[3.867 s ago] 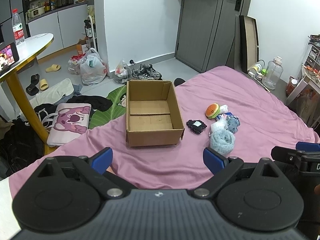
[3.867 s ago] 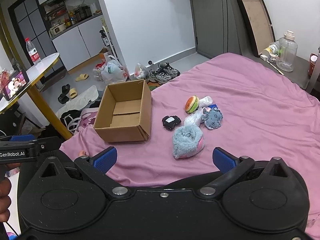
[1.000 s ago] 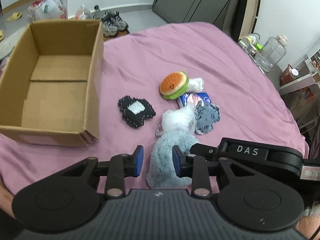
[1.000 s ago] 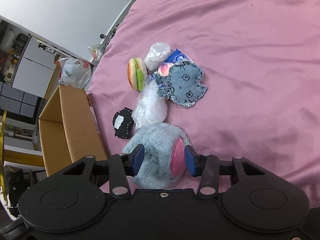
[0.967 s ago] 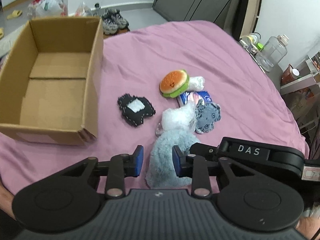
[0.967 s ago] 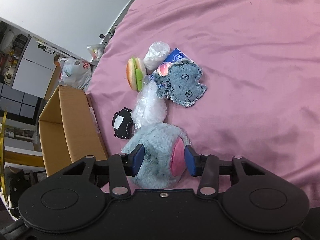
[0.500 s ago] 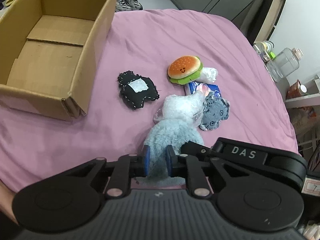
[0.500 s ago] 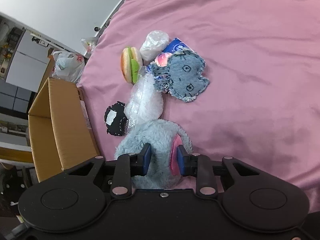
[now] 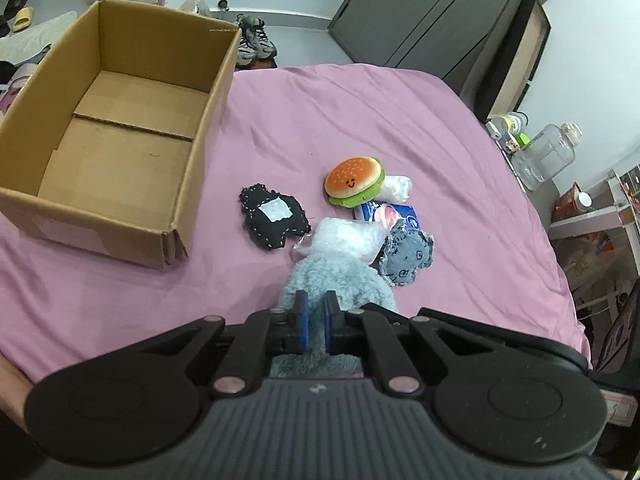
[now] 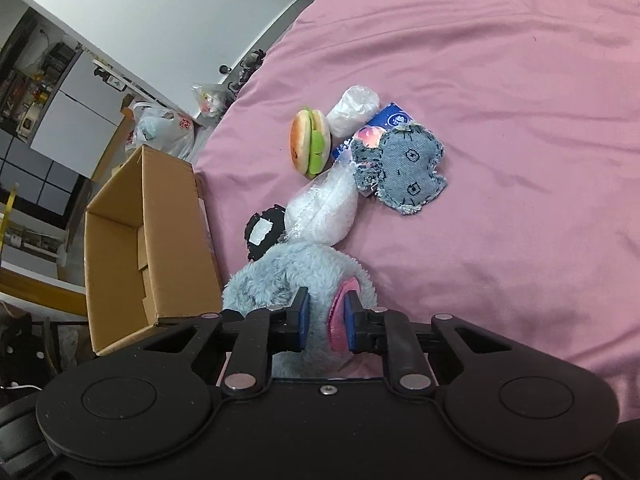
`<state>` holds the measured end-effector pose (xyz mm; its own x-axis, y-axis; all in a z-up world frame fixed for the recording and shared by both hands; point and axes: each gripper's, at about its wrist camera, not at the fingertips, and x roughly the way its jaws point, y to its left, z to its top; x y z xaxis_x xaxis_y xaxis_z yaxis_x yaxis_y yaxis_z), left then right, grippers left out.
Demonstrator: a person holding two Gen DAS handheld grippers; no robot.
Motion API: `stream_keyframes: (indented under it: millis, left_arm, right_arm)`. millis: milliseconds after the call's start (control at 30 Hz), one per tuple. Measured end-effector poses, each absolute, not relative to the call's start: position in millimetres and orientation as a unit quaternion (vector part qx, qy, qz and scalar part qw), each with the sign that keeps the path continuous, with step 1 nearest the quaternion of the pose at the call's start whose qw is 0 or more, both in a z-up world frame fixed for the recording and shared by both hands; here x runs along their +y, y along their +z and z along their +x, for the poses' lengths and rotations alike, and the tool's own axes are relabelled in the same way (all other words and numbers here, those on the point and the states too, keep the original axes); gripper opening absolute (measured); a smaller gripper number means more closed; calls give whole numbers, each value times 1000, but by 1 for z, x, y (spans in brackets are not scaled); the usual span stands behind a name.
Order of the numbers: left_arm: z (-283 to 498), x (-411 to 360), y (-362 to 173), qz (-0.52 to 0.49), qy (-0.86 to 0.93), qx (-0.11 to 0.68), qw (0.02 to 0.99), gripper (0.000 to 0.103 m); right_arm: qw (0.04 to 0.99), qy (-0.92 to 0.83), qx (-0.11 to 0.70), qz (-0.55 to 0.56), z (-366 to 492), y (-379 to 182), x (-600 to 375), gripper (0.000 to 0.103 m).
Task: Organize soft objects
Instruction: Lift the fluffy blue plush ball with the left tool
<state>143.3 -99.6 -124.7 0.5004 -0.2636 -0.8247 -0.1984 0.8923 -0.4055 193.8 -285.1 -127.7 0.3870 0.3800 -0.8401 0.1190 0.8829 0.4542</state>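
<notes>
With both the left gripper (image 9: 314, 310) and right gripper (image 10: 323, 312) pinching the fluffy blue plush (image 10: 296, 276), lifting it toward the cardboard box (image 9: 192, 168) at 10 o'clock could drag the bagged white item (image 9: 344, 238) touching it at 12 o'clock.

box (image 9: 120, 152) left on bed (image 9: 400, 120) | burger toy (image 9: 354, 179) right of it | plush (image 9: 340, 280) nearest camera
</notes>
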Motion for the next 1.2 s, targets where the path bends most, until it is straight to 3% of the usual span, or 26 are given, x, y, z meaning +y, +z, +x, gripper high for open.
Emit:
stream_keyframes:
  millis: [500,633,1200]
  left_arm:
    - [149,-96,-142,-236,-12,518,822,11]
    - [153,-101,-145,-231,-1,517,824,19]
    - [157,-108,-176,-252,22,523,814,20]
  right_arm:
    - [775,64,581,242,200,-138,-285,23]
    - [770,57,584,251,201,-140,-289,23]
    - [756,52,594,270,207,-151,-295,22]
